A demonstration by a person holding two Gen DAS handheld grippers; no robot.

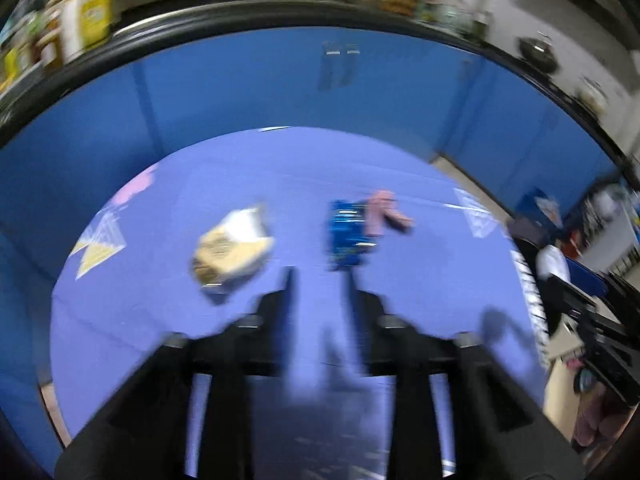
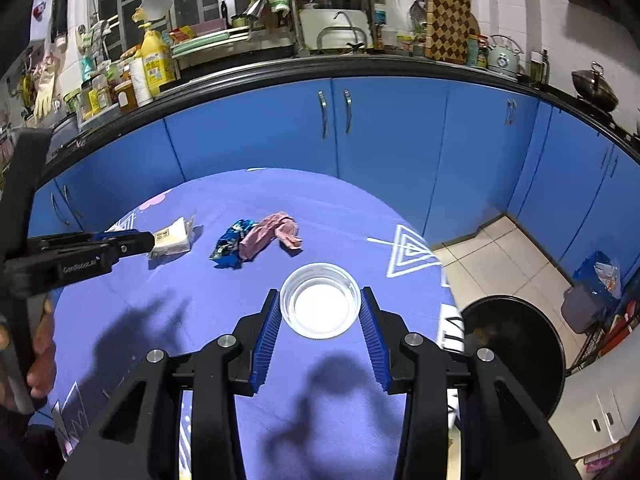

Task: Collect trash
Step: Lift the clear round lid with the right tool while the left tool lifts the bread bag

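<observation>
Blue kitchen cabinets curve behind a round purple-clothed surface. On it lie a crumpled white wrapper, a blue foil wrapper touching a pink one, and a clear dish. The right gripper brackets the dish; contact unclear. The left gripper, blurred, has empty, parted jaws.

Blue cabinets; yellow bottle, kettle, checkered board on counter.
</observation>
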